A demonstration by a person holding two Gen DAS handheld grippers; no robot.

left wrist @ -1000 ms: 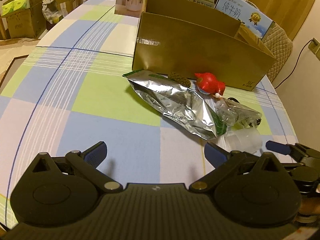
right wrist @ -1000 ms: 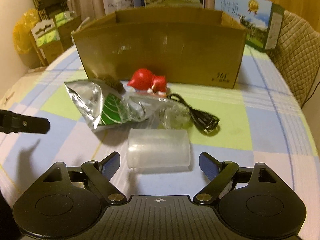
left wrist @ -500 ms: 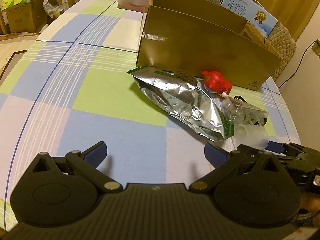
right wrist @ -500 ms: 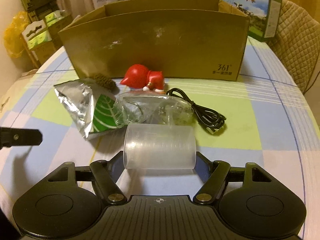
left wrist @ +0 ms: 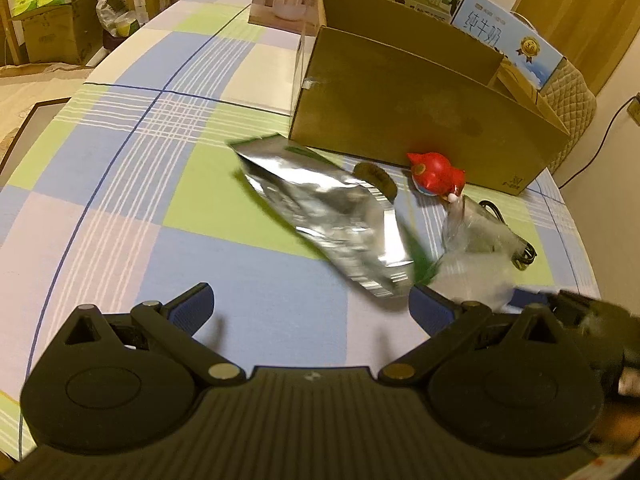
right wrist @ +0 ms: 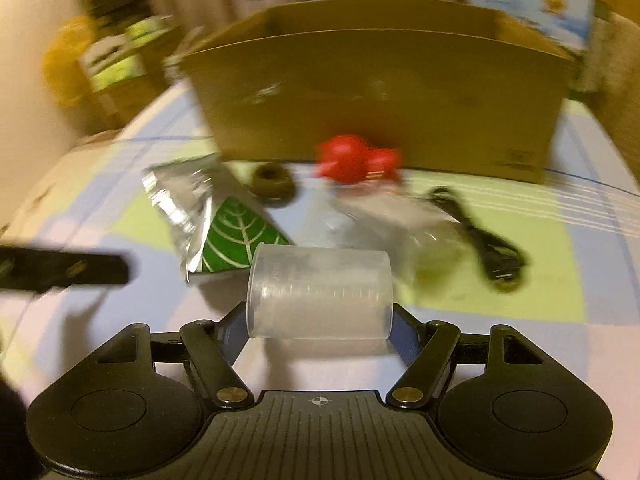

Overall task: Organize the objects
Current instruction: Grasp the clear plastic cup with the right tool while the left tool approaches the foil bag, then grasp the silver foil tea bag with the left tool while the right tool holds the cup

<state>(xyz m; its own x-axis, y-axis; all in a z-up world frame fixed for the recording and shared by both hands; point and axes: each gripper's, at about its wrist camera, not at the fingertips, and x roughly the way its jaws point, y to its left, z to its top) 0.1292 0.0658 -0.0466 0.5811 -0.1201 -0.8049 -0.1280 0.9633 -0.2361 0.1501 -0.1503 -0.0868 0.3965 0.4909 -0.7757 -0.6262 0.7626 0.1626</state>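
Observation:
A translucent measuring cup [right wrist: 320, 292] lies sideways between the fingers of my right gripper [right wrist: 320, 332], which is shut on its two ends. In the left wrist view the cup [left wrist: 476, 280] shows faintly beside the right gripper [left wrist: 580, 308]. My left gripper [left wrist: 312, 306] hangs open over the checked tablecloth [left wrist: 200, 208], holding nothing. Ahead lie a silver foil bag [left wrist: 332, 220] with a green leaf print [right wrist: 240, 240], a red toy [left wrist: 436, 174], a brown round piece [left wrist: 376, 178], a clear plastic bag [left wrist: 480, 232] and a black cable [right wrist: 488, 252]. The right wrist view is blurred.
An open cardboard box [left wrist: 420, 120] stands behind the objects. Printed cartons [left wrist: 500, 36] stand behind it, and a quilted chair back [left wrist: 572, 96] is at the far right. More boxes [left wrist: 48, 20] stand on the floor beyond the table's left edge.
My right gripper went from open behind the cup to shut on its ends. The left gripper has moved closer to the foil bag and the box.

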